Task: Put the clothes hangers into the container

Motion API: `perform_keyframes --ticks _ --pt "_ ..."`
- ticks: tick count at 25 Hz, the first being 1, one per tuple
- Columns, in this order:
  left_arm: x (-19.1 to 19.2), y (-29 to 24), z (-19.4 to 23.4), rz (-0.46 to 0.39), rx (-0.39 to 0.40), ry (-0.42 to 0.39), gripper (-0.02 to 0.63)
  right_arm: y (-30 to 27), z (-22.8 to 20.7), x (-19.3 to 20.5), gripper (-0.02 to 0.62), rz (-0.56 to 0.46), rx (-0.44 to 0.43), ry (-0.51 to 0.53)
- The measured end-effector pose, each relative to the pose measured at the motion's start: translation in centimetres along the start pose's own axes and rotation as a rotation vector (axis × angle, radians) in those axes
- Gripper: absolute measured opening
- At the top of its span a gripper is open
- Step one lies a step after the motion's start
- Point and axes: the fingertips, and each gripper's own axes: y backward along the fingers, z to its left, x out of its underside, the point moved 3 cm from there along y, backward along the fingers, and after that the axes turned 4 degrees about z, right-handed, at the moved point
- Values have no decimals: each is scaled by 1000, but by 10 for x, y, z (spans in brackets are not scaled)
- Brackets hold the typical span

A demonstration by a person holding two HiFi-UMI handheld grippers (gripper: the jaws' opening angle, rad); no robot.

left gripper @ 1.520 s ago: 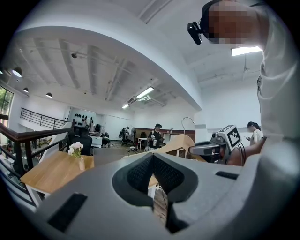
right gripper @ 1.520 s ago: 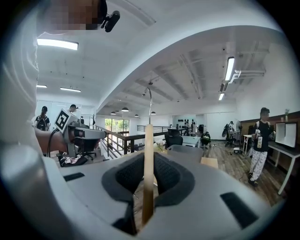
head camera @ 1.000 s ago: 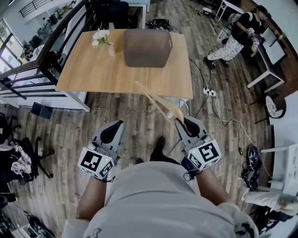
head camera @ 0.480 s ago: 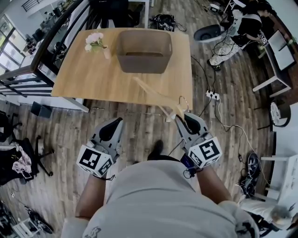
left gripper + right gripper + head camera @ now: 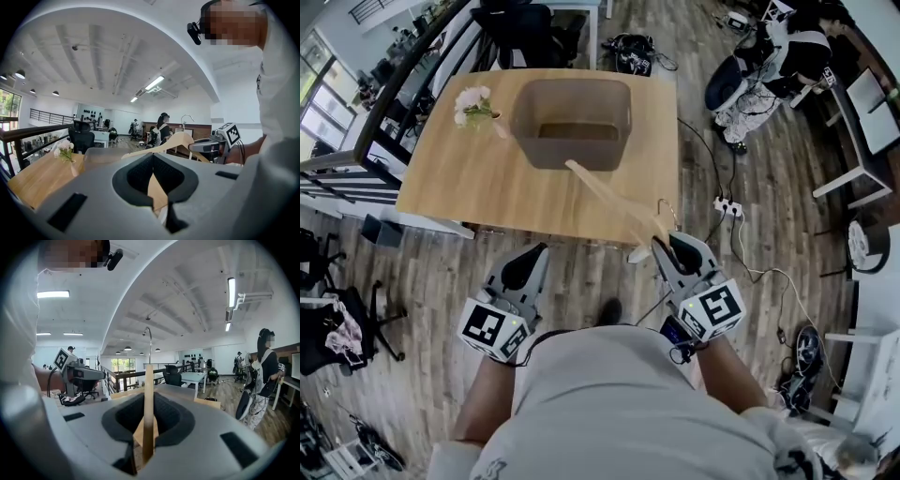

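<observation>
Tongs first: right tongs (image 5: 661, 242) are clamped on the wooden hanger (image 5: 609, 192), pinching it down by the hook end. The long arm sticks out toward 11 o'clock, and in the head view its tip sits over the near wall of the bin (image 5: 525, 131). Over at 9 o'clock from those, left tongs (image 5: 534, 251) are closed with nothing in them, just off the near edge of the table (image 5: 459, 178). Bin's on the table's far side, flowers (image 5: 472, 101) at its 9 o'clock.
</observation>
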Motion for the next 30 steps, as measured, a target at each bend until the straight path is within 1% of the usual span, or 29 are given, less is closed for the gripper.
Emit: perform_keyframes --ticks 5,11,17,22,30 --pt "0 -21 -2 14 2 2 6 -4 -22 2 61 -4 0 -17" --pt "-6 -33 18 4 10 3 6 -25 -26 -3 61 3 6 -18" --pt "-17 -41 54 -14 44 -3 6 -52 -23 -16 61 8 46 -16" --pt "-24 -44 93 -22 76 -2 6 -87 -20 -29 61 17 83 -3" --pt "-35 -31 158 -34 136 -3 6 -143 5 -54 61 39 144 34"
